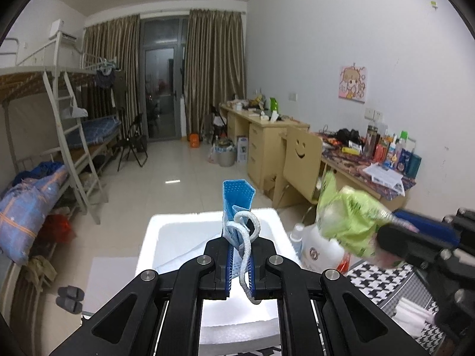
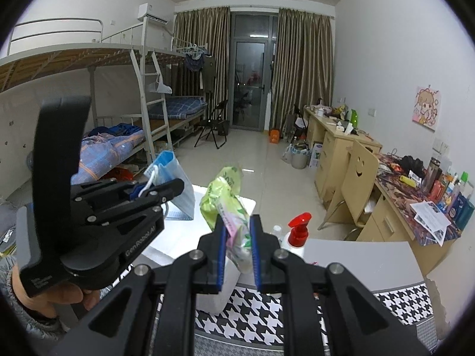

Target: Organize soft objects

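Left wrist view: the left gripper (image 1: 240, 262) is pressed together on a blue face mask (image 1: 237, 207), which stands upright between the blue pads with its white ear loop (image 1: 248, 255) hanging down over them. Below and ahead sits a white foam box (image 1: 154, 237), open at the top. At right, the right gripper (image 1: 394, 240) pinches a green wipes pack (image 1: 347, 216), blurred, above a white bottle (image 1: 314, 249) and a houndstooth cloth (image 1: 383, 279).

Right wrist view: the right gripper (image 2: 236, 244) pinches the lower end of the wipes pack (image 2: 228, 204); the pack tilts up and to the left. The left gripper (image 2: 173, 187), held by a hand (image 2: 63, 293) at left, grips the mask (image 2: 175, 184) above the foam box (image 2: 249, 204). A white pump bottle with a red top (image 2: 298, 231) stands just right of the pads, on the cloth (image 2: 252, 317).
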The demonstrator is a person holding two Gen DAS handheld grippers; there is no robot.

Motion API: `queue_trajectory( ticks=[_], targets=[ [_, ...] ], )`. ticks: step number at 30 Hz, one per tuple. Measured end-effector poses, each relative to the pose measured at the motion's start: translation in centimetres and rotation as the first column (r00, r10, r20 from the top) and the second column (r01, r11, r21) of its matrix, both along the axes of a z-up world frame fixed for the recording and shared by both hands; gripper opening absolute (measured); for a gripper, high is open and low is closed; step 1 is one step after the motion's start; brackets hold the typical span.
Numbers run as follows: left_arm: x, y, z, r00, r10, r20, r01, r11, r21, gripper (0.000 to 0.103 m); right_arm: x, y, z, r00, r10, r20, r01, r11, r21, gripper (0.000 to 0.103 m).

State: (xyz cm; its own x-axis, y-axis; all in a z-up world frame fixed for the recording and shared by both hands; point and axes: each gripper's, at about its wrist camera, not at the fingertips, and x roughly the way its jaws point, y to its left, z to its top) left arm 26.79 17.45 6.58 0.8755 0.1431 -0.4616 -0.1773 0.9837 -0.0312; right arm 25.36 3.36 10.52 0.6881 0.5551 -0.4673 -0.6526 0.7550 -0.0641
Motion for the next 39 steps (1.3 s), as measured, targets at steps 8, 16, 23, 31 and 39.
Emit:
queue_trajectory(
  ticks=[8,16,23,31,39],
  targets=[
    [0.2,1.5,-1.4,0.999,0.042,-0.030,-0.043,0.999,-0.017,0.081,1.0,0.6,-0.4,1.000,-0.009,-0.029,0.009,1.000,-0.006,0.019],
    [-1.4,2.3,-0.3,0.997,0.074,0.008,-0.074,0.997,-0.005,0.097,0.9,0.7,-0.5,0.999,0.015,-0.030,-0.015,1.000,-0.011,0.013],
    [-2.5,1.7,0.5,0.997,0.074,0.037,-0.074,0.997,0.012,0.102,-0.3,0.1,-0.3,1.000,0.018,-0.006,-0.018,0.999,-0.028,0.013],
    [-2.4,1.7,0.2,0.997,0.073,0.034,-0.074,0.997,0.011,0.102,-1.6,-1.4,-1.1,1.000,-0.005,-0.026,0.003,0.998,-0.070,0.024],
    [-3.4,1.3,0.5,0.996,0.066,0.059,-0.066,0.998,0.002,0.102,-3.7,-3.5,-1.9,0.998,-0.045,-0.041,0.043,0.998,-0.046,0.064]
  ],
)
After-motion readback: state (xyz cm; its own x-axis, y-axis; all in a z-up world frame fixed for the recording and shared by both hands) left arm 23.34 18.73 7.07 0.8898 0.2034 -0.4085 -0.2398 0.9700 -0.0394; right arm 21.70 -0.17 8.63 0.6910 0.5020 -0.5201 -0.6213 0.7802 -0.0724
